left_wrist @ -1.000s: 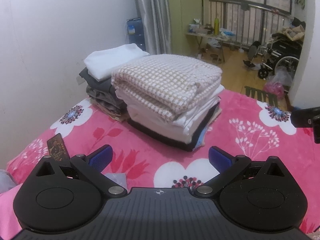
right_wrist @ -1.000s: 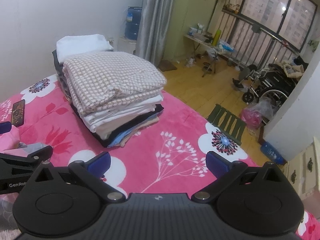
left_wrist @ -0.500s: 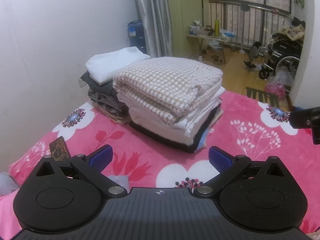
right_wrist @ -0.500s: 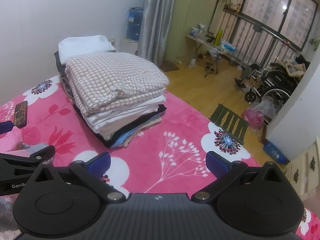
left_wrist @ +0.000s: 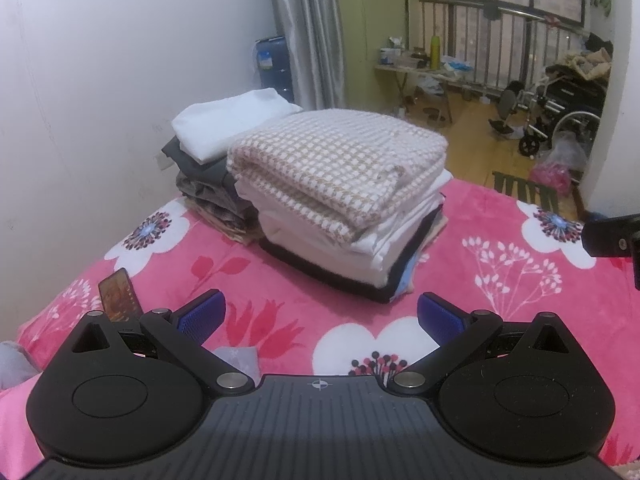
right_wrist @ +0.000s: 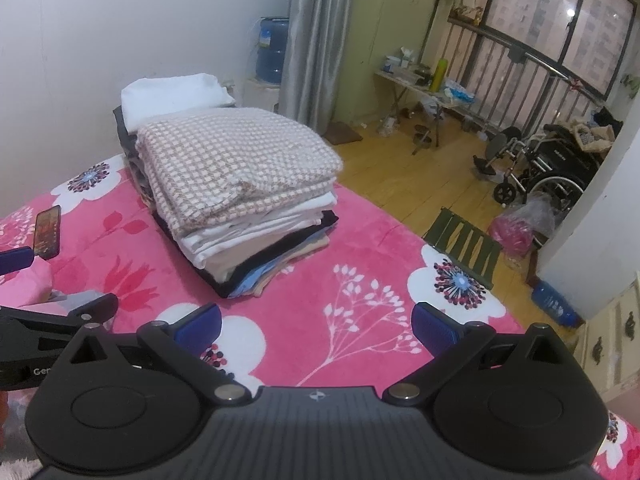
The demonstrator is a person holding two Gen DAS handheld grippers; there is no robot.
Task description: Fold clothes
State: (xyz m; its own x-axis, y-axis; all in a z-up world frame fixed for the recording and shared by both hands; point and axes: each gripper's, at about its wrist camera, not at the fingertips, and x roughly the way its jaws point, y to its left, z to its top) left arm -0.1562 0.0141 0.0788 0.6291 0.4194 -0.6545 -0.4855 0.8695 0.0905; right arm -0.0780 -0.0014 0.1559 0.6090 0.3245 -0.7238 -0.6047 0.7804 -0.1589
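A stack of folded clothes (left_wrist: pixel 344 208) topped by a beige-and-white checked garment (left_wrist: pixel 340 160) rests on the pink floral blanket (left_wrist: pixel 280 300). Behind it, against the wall, a second pile carries a white folded piece (left_wrist: pixel 228 120). My left gripper (left_wrist: pixel 320 316) hovers open over the blanket in front of the stack, nothing between its blue pads. The right wrist view shows the same stack (right_wrist: pixel 248 216) and checked garment (right_wrist: pixel 232 164) ahead to the left. My right gripper (right_wrist: pixel 316 326) is open too and holds nothing. A grey cloth (left_wrist: pixel 240 358) peeks out below the left gripper.
A phone (left_wrist: pixel 120 296) lies on the blanket near the left wall. The bed's far edge drops to a wooden floor (right_wrist: pixel 420 172) with a green stool (right_wrist: pixel 464 244), a wheelchair (right_wrist: pixel 540 168), a pink bag and a water jug (right_wrist: pixel 272 50).
Both views have drawn back slightly and risen, so the stack sits a little farther and lower in frame. Both grippers stay open and hold nothing.
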